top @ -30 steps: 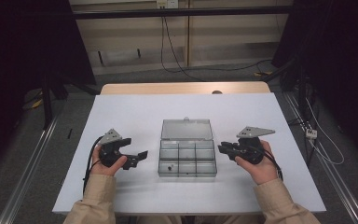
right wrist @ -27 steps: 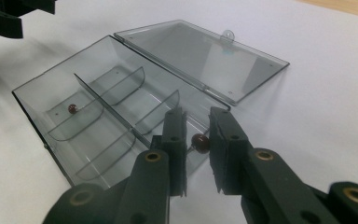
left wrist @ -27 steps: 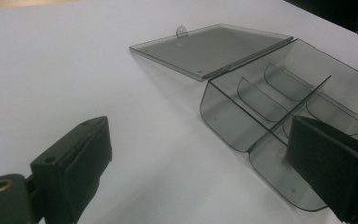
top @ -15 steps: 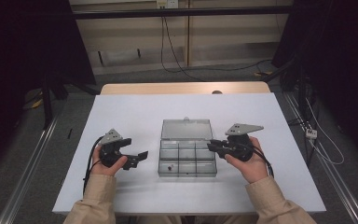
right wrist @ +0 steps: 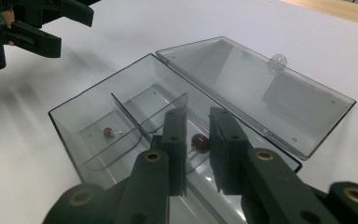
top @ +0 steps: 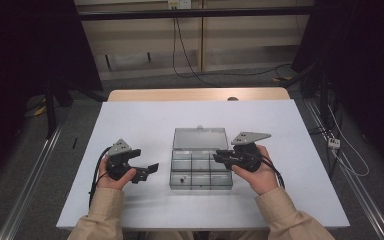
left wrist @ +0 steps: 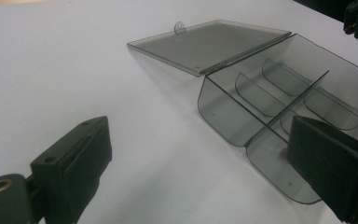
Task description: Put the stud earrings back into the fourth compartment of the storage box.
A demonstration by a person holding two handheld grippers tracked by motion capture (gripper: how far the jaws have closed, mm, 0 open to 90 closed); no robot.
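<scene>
A clear plastic compartment box (top: 200,181) lies at the table's middle, its lid (top: 200,138) folded back flat behind it. In the right gripper view a small brown bead (right wrist: 199,142) rests in a near compartment, seen through the narrow gap between the jaws. A second bead (right wrist: 108,132) lies in a farther compartment. My right gripper (top: 216,156) hovers over the box's right side, jaws slightly apart (right wrist: 198,116). My left gripper (top: 147,161) is held wide open just left of the box (left wrist: 200,163), with nothing between its pads.
The white table (top: 140,125) stretches around the box, with a wooden strip (top: 195,94) along its far edge. Cables trail from both grippers toward the person's sleeves. Dark floor, rails and loose cables surround the table.
The right gripper has moved left from beside the box to over its right compartments. The left gripper has hardly moved.
</scene>
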